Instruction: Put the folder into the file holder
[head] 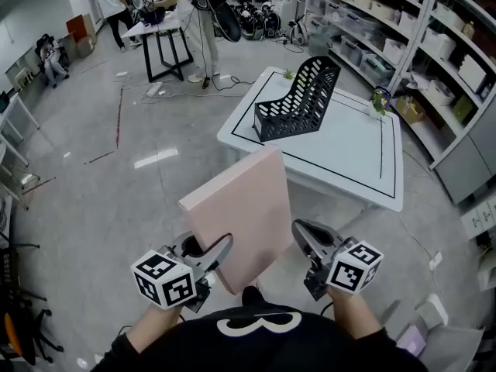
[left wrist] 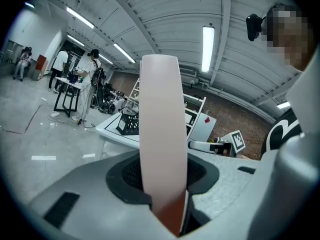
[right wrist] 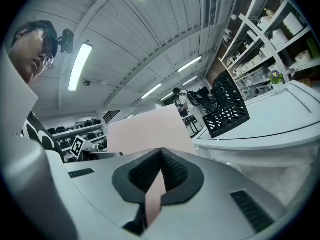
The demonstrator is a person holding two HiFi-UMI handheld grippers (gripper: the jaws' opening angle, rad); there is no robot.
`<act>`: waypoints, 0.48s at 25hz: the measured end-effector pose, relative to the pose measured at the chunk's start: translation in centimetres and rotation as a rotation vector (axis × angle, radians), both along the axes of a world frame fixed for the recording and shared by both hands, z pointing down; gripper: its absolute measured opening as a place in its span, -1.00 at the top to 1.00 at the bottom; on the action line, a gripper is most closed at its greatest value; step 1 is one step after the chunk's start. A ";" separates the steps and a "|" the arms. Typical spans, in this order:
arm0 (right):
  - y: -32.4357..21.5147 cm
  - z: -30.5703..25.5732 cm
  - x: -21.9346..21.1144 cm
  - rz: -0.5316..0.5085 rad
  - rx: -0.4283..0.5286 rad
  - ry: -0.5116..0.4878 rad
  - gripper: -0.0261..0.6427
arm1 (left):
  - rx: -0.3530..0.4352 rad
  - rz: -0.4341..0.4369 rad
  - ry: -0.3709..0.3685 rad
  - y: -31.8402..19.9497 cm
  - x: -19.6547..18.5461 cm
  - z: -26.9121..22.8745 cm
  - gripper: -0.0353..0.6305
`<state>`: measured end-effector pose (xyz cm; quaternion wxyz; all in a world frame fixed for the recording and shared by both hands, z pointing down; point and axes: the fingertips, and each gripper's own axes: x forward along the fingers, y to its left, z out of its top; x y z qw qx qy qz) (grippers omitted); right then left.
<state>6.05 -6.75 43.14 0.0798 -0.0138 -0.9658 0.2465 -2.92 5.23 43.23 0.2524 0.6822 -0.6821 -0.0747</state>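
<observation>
In the head view a pink folder (head: 240, 211) is held in the air in front of me, slanted, between both grippers. My left gripper (head: 219, 252) is shut on its lower left corner, where the thick edge (left wrist: 160, 134) fills the jaws. My right gripper (head: 297, 233) is shut on its right edge, and a thin pink strip (right wrist: 155, 191) sits between the pads. The black mesh file holder (head: 298, 99) stands empty on the white table (head: 349, 165) ahead, apart from the folder. It also shows in the right gripper view (right wrist: 227, 109) and, small, in the left gripper view (left wrist: 129, 123).
A small potted plant (head: 380, 99) stands at the table's far right edge. Shelving with boxes (head: 403, 45) runs along the right wall. A black-legged table (head: 163, 41) with people beside it stands at the back left. Grey floor lies between me and the white table.
</observation>
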 end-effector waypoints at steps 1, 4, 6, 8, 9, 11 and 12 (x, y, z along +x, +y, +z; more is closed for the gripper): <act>-1.1 0.1 -1.1 0.000 -0.005 0.001 0.91 | -0.003 -0.001 0.000 -1.1 -1.1 0.0 0.44; -4.7 0.4 -3.8 0.001 -0.015 0.003 0.91 | -0.011 -0.001 -0.016 -4.3 -3.8 -0.3 0.44; -7.0 0.4 -5.3 0.003 -0.018 -0.001 0.91 | -0.011 0.008 -0.032 -6.4 -5.4 -0.6 0.44; -9.2 0.2 -6.6 0.004 -0.020 -0.005 0.91 | -0.011 0.016 -0.045 -8.6 -6.9 -1.0 0.44; -10.2 0.2 -7.1 0.004 -0.020 -0.006 0.91 | -0.012 0.016 -0.052 -9.6 -7.5 -1.2 0.44; -11.9 0.1 -8.0 0.004 -0.016 -0.006 0.91 | -0.010 0.014 -0.066 -11.3 -8.7 -1.7 0.44; -12.7 0.0 -8.3 0.005 -0.012 -0.007 0.91 | -0.006 0.014 -0.074 -12.1 -9.3 -1.9 0.44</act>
